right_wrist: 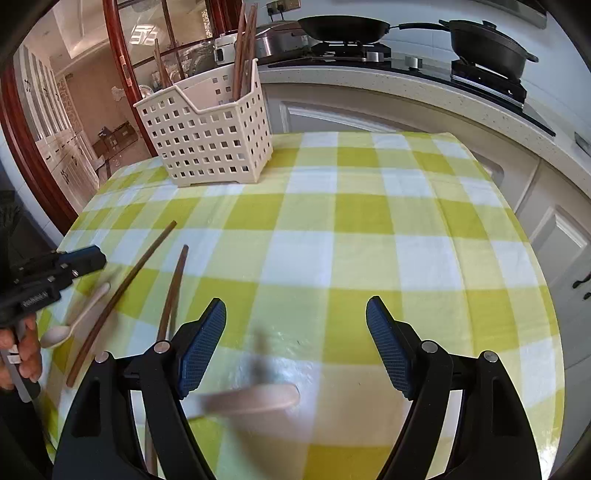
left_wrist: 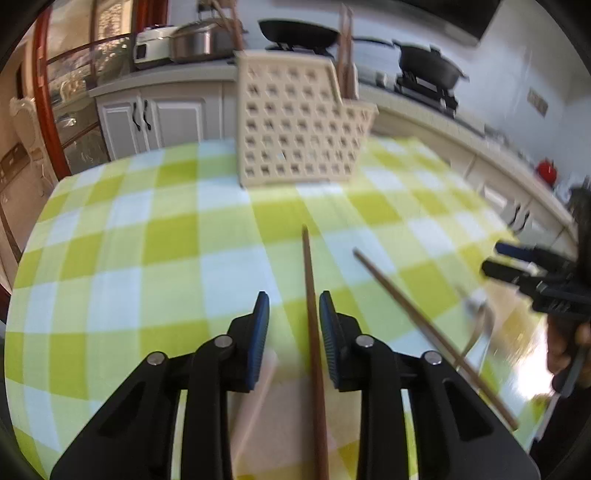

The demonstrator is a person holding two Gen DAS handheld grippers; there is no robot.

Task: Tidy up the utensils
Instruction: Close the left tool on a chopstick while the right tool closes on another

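A cream perforated utensil holder [left_wrist: 295, 122] stands at the table's far side; in the right wrist view [right_wrist: 210, 136] it holds several brown chopsticks [right_wrist: 243, 51]. My left gripper [left_wrist: 293, 314] is open, its jaws on either side of a brown chopstick [left_wrist: 314, 332] lying on the cloth. A second chopstick [left_wrist: 424, 325] lies to its right. My right gripper [right_wrist: 295, 317] is open and empty over a blurred cream spoon [right_wrist: 255, 400]. In the right wrist view both chopsticks [right_wrist: 122, 295] [right_wrist: 171, 295] and another cream spoon [right_wrist: 74, 319] lie left, near the left gripper [right_wrist: 74, 264].
The table wears a green and white checked cloth [right_wrist: 362, 221]. Behind it runs a kitchen counter [right_wrist: 369, 85] with pans on a stove [right_wrist: 343, 26] and white cabinets. A glass door with a red frame [right_wrist: 118, 55] stands at left. A metal spoon [left_wrist: 476, 321] lies blurred right of the left gripper.
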